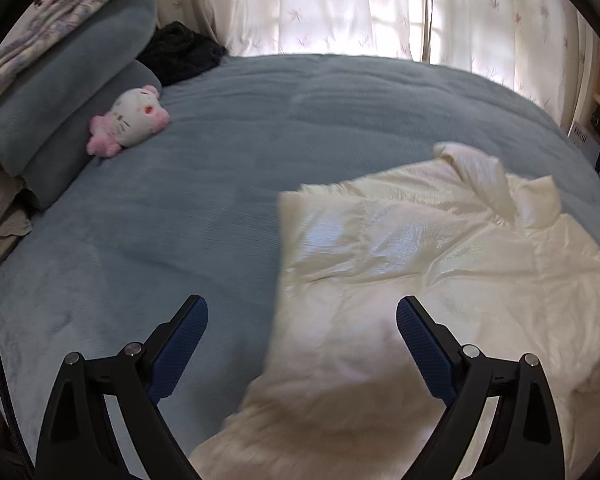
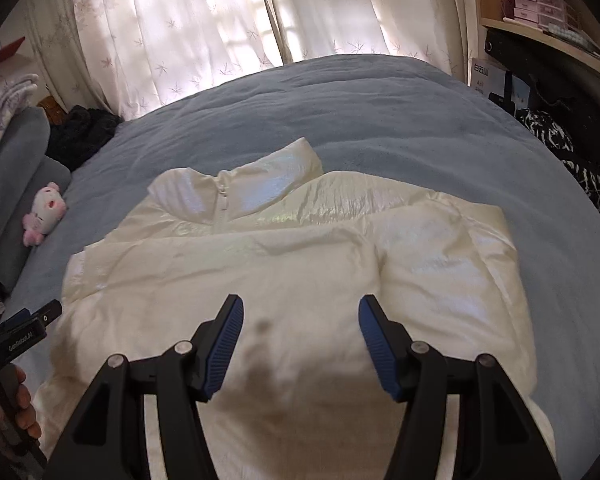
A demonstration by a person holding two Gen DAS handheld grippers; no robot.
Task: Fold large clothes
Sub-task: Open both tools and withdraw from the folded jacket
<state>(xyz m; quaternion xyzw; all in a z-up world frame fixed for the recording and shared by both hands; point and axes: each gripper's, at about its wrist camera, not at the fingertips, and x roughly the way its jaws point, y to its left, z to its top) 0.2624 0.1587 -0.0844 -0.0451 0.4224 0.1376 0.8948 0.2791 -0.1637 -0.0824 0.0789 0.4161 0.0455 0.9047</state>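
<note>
Cream-white, glossy fabric identifies the jacket [image 2: 300, 248], which is lying spread on the blue-grey bed [image 2: 380, 112] with its collar and zip pointing toward the curtains [image 2: 204, 28]. One sleeve is lying folded across the body of the garment.

Right gripper [image 2: 300, 340]: the fingers [image 2: 226, 344] are standing roughly half open, with a clear gap between the blue pads. Nothing is sitting between them; the pads are hovering over the lower part of the jacket, and no fabric is being pinched.

Left gripper [image 1: 302, 344]: the fingers [image 1: 180, 352] are standing wide apart and are gripping nothing. In the left wrist view, the jacket's left edge is lying below the gap, with bare bed cover under the left finger and white fabric under the right one. Whether either finger is brushing the fabric cannot be determined; the near hem is blurred.

In the right wrist view, the left gripper's body is showing at the left margin, with a hand [image 2: 20, 400] wrapping its handle.

A pink-and-white plush toy [image 1: 130, 122] is resting against grey pillows [image 1: 60, 100] at the head of the bed, well apart from the jacket. A dark garment [image 1: 180, 50] is lying near the curtains.
</note>
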